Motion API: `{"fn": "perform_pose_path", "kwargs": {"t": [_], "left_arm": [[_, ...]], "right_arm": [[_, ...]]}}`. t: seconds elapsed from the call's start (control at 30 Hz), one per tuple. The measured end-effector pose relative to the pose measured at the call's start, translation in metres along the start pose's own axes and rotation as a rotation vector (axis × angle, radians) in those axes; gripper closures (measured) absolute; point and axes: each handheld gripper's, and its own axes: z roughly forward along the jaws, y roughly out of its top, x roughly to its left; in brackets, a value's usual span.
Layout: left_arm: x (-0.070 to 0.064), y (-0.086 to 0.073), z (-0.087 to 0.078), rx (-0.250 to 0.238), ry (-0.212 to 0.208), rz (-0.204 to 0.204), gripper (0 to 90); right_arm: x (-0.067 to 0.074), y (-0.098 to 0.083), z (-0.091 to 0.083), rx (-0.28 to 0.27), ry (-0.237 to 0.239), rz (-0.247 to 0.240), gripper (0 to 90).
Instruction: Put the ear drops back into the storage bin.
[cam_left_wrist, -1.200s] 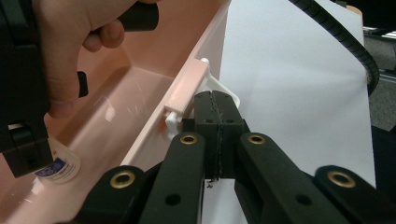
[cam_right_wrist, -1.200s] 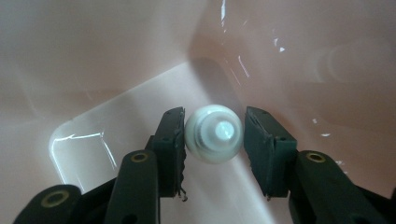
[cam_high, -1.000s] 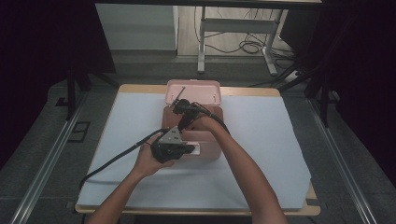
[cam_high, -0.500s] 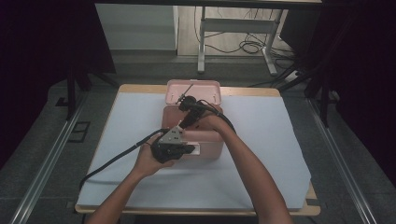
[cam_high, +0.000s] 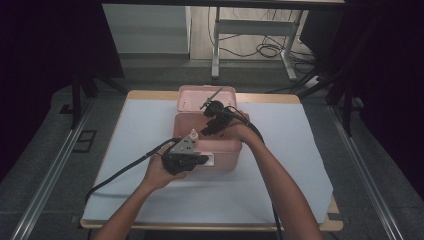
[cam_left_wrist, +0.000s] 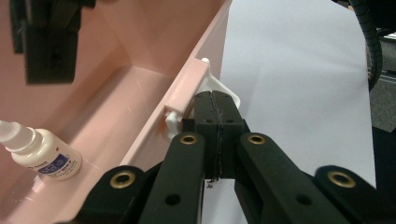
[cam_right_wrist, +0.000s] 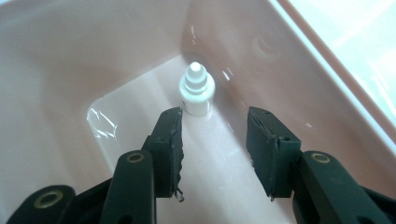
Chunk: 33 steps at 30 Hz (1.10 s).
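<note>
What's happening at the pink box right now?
A person works with a hand-held gripper in each hand. The left hand-held gripper, jaws shut, is at the white latch on the front wall of the open pink box. The right hand-held gripper hangs inside the box with open jaws and nothing between them. A small white dropper bottle stands upright on the box floor just beyond its tips.

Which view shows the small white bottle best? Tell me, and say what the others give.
The right gripper view: the bottle stands upright on the pink box floor, whole, just beyond the right gripper. The left gripper view catches it at the frame edge, label visible. In the high view I can't make it out.
</note>
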Motion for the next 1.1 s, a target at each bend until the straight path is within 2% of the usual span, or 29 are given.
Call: {"fn": "perform_pose_path", "kwargs": {"t": [0.7, 1.1], "left_arm": [[0.0, 0.001, 0.0, 0.0, 0.0, -0.014, 90.0], [0.0, 0.001, 0.0, 0.005, 0.002, -0.004, 90.0]], "right_arm": [[-0.015, -0.035, -0.045, -0.123, -0.043, 0.061, 57.1], [-0.024, -0.059, -0.065, -0.193, -0.073, 0.101, 57.9]]}}
